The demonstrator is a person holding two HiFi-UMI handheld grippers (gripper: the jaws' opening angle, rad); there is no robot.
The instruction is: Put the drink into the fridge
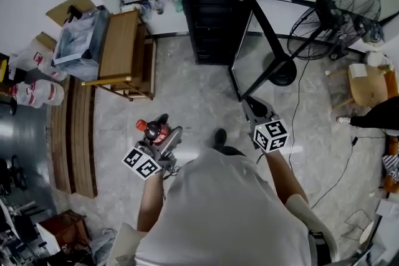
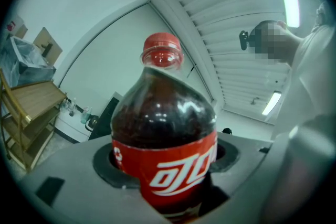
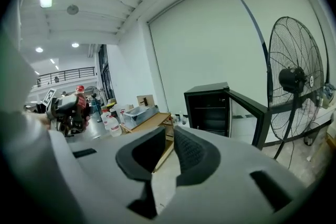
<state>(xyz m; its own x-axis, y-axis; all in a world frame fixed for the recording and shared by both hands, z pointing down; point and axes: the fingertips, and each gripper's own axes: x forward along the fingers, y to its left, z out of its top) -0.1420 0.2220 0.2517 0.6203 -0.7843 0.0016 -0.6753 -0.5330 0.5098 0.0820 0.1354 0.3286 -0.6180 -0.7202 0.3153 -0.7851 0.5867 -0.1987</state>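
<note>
Our left tongs [image 1: 163,135] are clamped on the drink bottle [image 1: 151,130], while our right tongs [image 1: 252,108] are drawn together on nothing. From the head view, the fridge [image 1: 215,9] stands well ahead across bare floor, its door [image 1: 272,40] swung out toward our right side, so the empty tongs are the ones most likely to clip that door edge. A fan [image 1: 340,22] stands beyond the door, and its cable [image 1: 298,109] trails over the floor, which we judge a snag for feet. The wooden shelf unit [image 1: 121,50] closes off the left, so the open lane runs between it and the door. In the left gripper view, the pads press the labelled belly of the bottle [image 2: 164,149] with the red cap [image 2: 162,51] upright. The round, smooth wall could twist or slide down if we bump the fridge frame, and the tall neck may catch on a shelf. In the right gripper view, only a sliver shows between the pads. The fridge [image 3: 207,107] gapes dark and open, with its door [image 3: 252,107] jutting just beside the fan [image 3: 294,81], leaving little room on that side.
</note>
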